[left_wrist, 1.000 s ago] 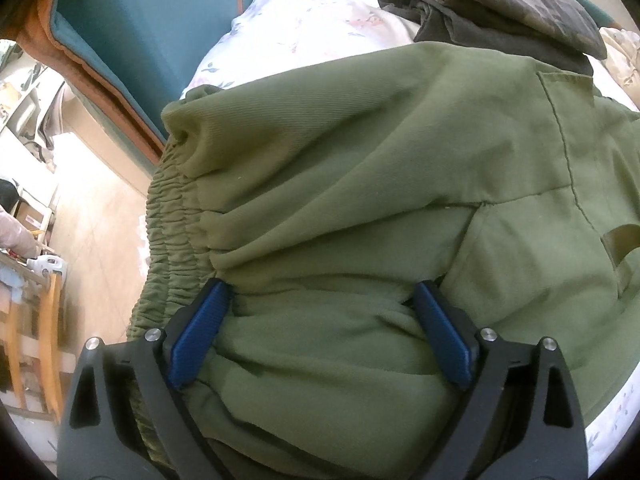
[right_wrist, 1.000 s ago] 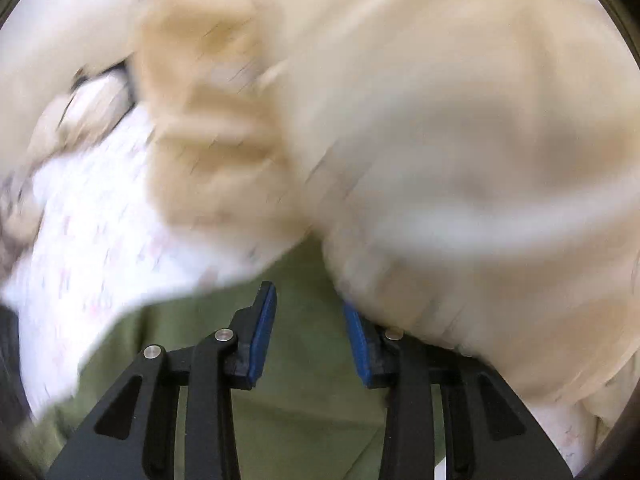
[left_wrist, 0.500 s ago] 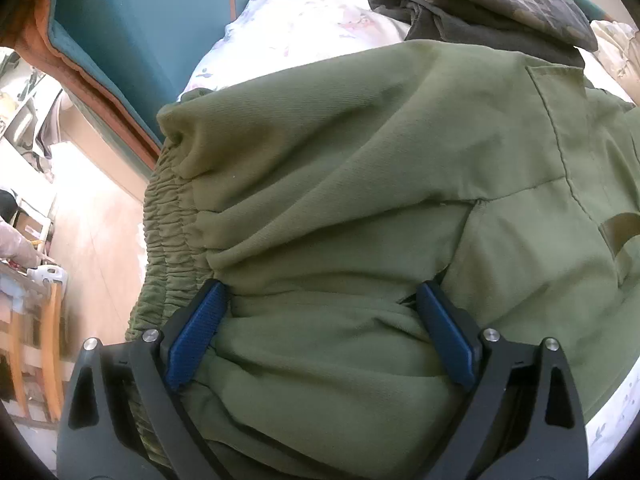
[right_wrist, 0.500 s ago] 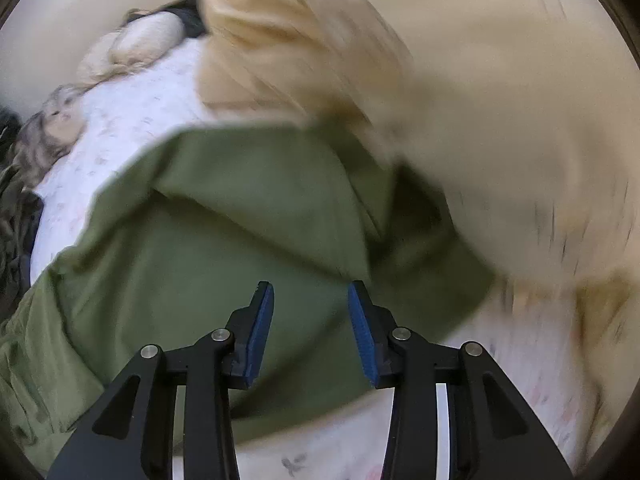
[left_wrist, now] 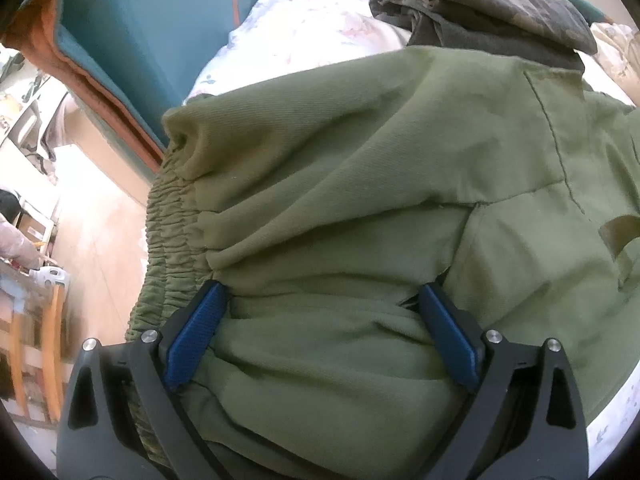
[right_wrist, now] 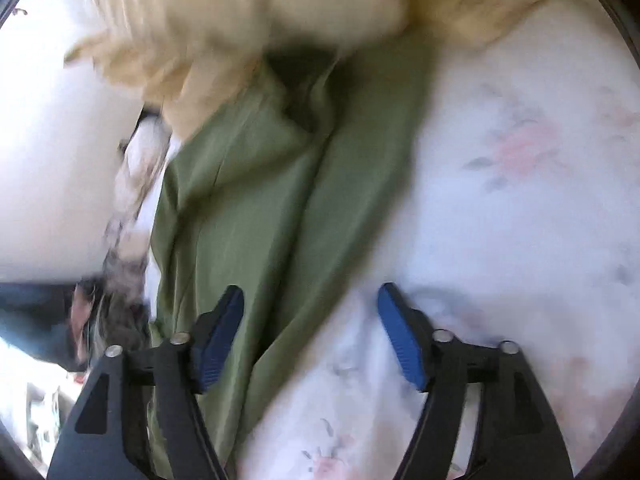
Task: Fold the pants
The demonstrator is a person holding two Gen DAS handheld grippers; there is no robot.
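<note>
Two grippers | right gripper (right_wrist: 310, 336) jaws just spread, nothing pinched, swung down over pants (right_wrist: 256, 184) leg on floral sheet (right_wrist: 512, 208), likely reaching for it | left gripper (left_wrist: 320, 312) wide, pressing waist area, grip unclear

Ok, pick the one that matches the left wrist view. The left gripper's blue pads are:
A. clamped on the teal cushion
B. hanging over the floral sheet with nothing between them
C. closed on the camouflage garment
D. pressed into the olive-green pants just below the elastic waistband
D: the left gripper has both blue pads sunk into bunched fabric of the olive-green pants, beside the elastic waistband.
</note>
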